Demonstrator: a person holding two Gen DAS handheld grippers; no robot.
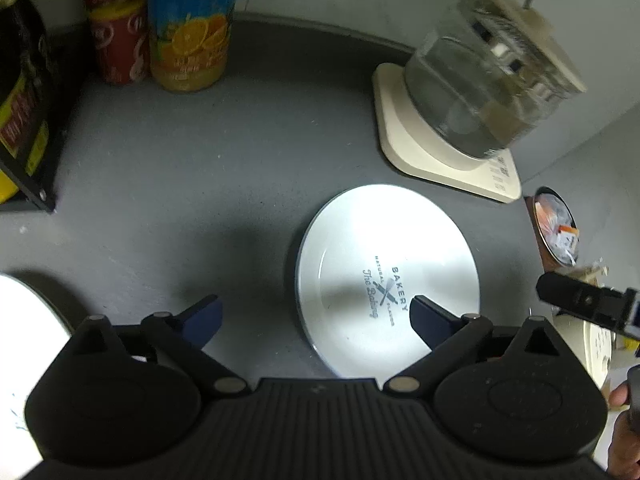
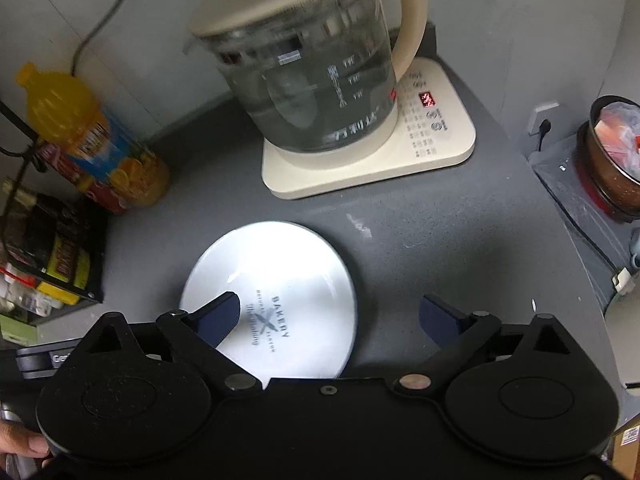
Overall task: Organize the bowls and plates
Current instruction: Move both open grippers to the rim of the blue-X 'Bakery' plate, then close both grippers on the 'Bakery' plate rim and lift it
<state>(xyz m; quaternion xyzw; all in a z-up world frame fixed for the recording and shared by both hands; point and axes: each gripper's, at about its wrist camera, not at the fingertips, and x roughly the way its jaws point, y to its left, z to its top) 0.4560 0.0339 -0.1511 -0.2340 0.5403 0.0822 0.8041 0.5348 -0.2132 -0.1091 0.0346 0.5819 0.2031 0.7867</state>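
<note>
A white plate [image 1: 386, 276] with a "BAKERY" print lies flat on the dark grey counter [image 1: 180, 184]; it also shows in the right wrist view [image 2: 272, 300]. My left gripper [image 1: 316, 316] is open and empty above the counter, its right finger over the plate's near edge. My right gripper [image 2: 330, 316] is open and empty, its left finger over the plate. The right gripper's tip shows at the right edge of the left wrist view [image 1: 588, 304]. Part of another white dish [image 1: 24, 344] shows at the far left.
A glass kettle [image 2: 312, 76] on a cream base [image 2: 432, 140] stands behind the plate. An orange juice bottle [image 1: 192, 24], red cans [image 1: 116, 40] and a black rack [image 2: 52, 252] stand at the left. A brown pot [image 2: 612, 160] sits at the right.
</note>
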